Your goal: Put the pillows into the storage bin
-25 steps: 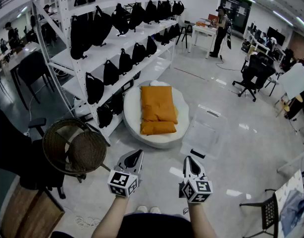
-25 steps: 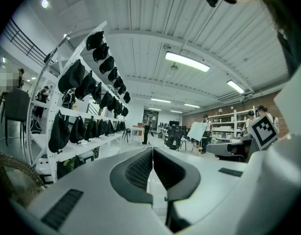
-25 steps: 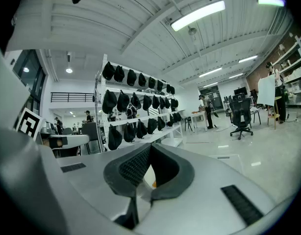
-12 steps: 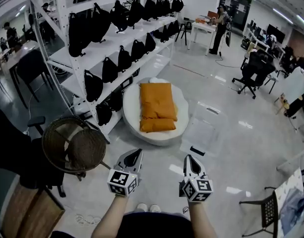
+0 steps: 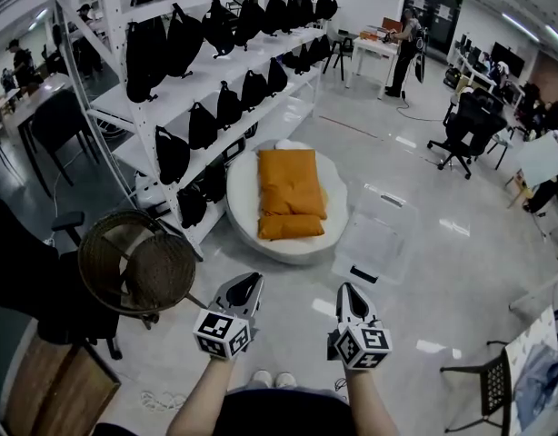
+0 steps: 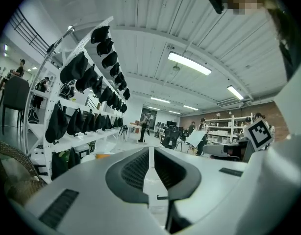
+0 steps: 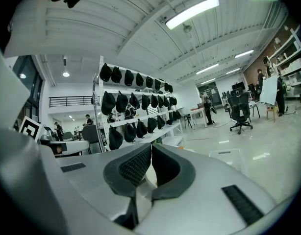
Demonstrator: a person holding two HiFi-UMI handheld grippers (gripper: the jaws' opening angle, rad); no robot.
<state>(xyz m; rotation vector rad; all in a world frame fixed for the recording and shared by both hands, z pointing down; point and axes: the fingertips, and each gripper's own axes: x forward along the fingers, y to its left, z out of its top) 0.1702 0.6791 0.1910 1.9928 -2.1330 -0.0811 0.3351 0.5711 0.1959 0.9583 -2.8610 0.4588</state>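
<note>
pillows (image 5: 291, 193) on round cushion (image 5: 242, 200) | storage bin (image 5: 374, 246) right of it | shelf rack (image 5: 195, 90) left

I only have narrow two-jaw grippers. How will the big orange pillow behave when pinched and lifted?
Probably floppy: the big orange pillow looks plump and creased, so it should sag around a pinch. Likely light for its bulk. It lies against the smaller pillow, which may shift too.

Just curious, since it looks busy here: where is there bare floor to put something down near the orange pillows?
Bare floor lies on the near side of the white round cushion, and beyond the clear bin toward the office chair. The left is crowded: the shelf of black bags and the wicker chair.
</note>
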